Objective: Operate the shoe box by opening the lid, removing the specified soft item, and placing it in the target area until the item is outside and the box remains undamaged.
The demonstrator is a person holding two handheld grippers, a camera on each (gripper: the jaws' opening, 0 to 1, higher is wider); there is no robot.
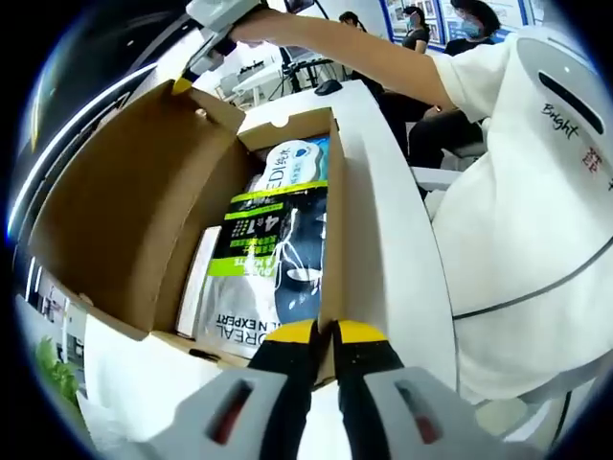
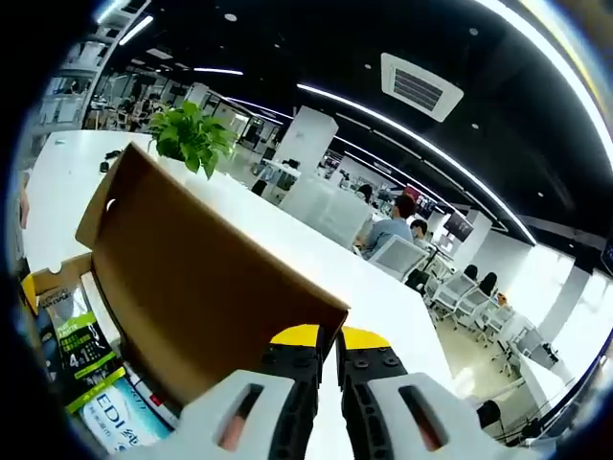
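Two grippers are on the shoe box [image 1: 144, 201] right now. Nearest in the left gripper view, the left gripper [image 1: 324, 335] has its yellow-tipped jaws clenched on the box's near wall, steadying it. In the right gripper view, the right gripper [image 2: 326, 340] is pinched shut on the edge of the lid [image 2: 201, 287], holding it swung up and open. So the opening step looks about done. Inside lie soft packets [image 1: 278, 249], a dark one with a green label on top and a pale blue-white one beyond it; which is the specified item I cannot tell. Next, one claw must let go and reach in, and the raised lid could drop. Further off: the white table [image 1: 383, 220], a potted plant [image 2: 192, 134], seated people in the office [image 2: 388, 230].
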